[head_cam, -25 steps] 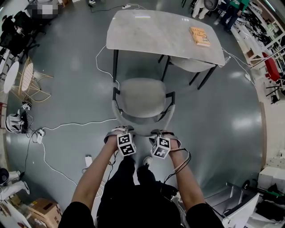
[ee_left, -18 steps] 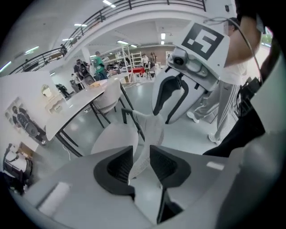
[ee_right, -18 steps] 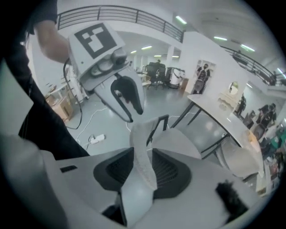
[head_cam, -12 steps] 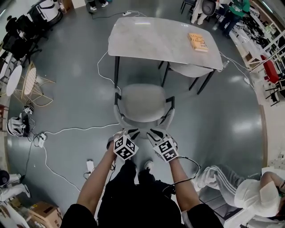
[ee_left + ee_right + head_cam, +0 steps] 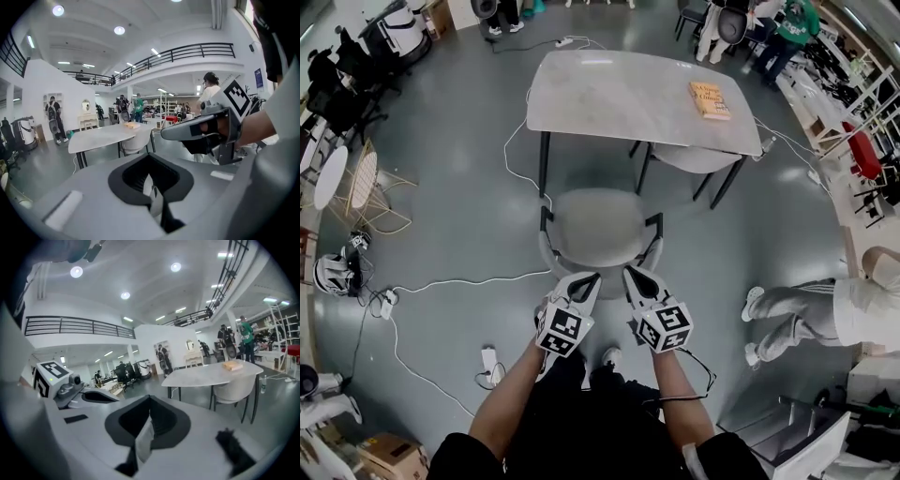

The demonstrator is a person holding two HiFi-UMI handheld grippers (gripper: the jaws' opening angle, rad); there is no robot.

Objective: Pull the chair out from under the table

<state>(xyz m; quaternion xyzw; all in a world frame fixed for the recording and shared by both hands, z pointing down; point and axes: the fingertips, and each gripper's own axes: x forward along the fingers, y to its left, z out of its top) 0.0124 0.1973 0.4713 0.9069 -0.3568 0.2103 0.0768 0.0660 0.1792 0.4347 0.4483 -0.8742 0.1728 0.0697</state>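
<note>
both forearms (image 5: 514, 401) reach forward side by side; left gripper (image 5: 589, 281) and right gripper (image 5: 634, 277) point away, tips angled toward each other; both pairs of jaws have just closed, nothing between them

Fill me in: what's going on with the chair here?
A person stands behind the chair, a gripper in each hand. The chair sits out in the open, clear of the table; another chair is tucked under it. The left gripper and right gripper hover near the chair's back without gripping it. Their jaws have just been closing and are shut on nothing.
</note>
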